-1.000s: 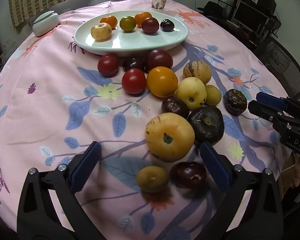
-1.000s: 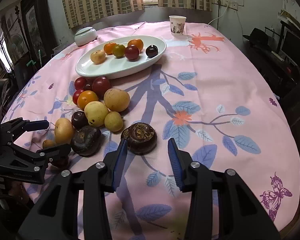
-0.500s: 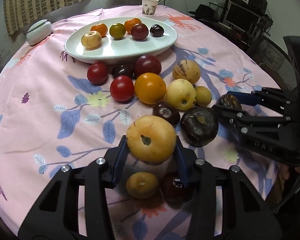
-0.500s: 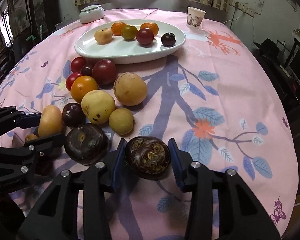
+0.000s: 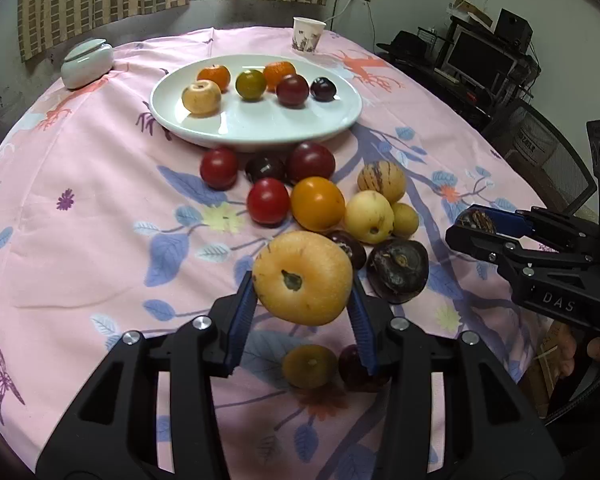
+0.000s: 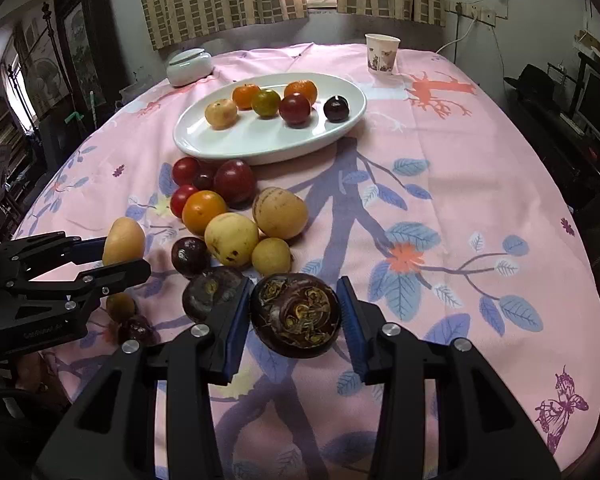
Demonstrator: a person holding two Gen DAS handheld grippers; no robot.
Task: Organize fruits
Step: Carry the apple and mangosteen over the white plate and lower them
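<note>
My left gripper (image 5: 302, 280) is shut on a large yellow fruit (image 5: 302, 277) and holds it above the cloth; it also shows in the right wrist view (image 6: 123, 241). My right gripper (image 6: 294, 316) is shut on a dark brown wrinkled fruit (image 6: 295, 314), lifted off the table; it shows in the left wrist view (image 5: 476, 220). A white oval plate (image 5: 260, 128) at the back holds several small fruits (image 5: 251, 84). A cluster of red, orange, yellow and dark fruits (image 5: 317, 203) lies on the cloth in front of the plate.
A pink flowered tablecloth (image 6: 440, 200) covers the round table. A paper cup (image 6: 382, 53) and a white lidded pot (image 6: 189, 66) stand at the back. A small yellow fruit (image 5: 309, 366) and a dark one (image 5: 354, 368) lie under my left gripper. Chairs and monitors stand to the right.
Both grippers closed on their fruits and lifted them: the left took the large yellow fruit, the right the dark wrinkled fruit. Both have risen from the cloth.
</note>
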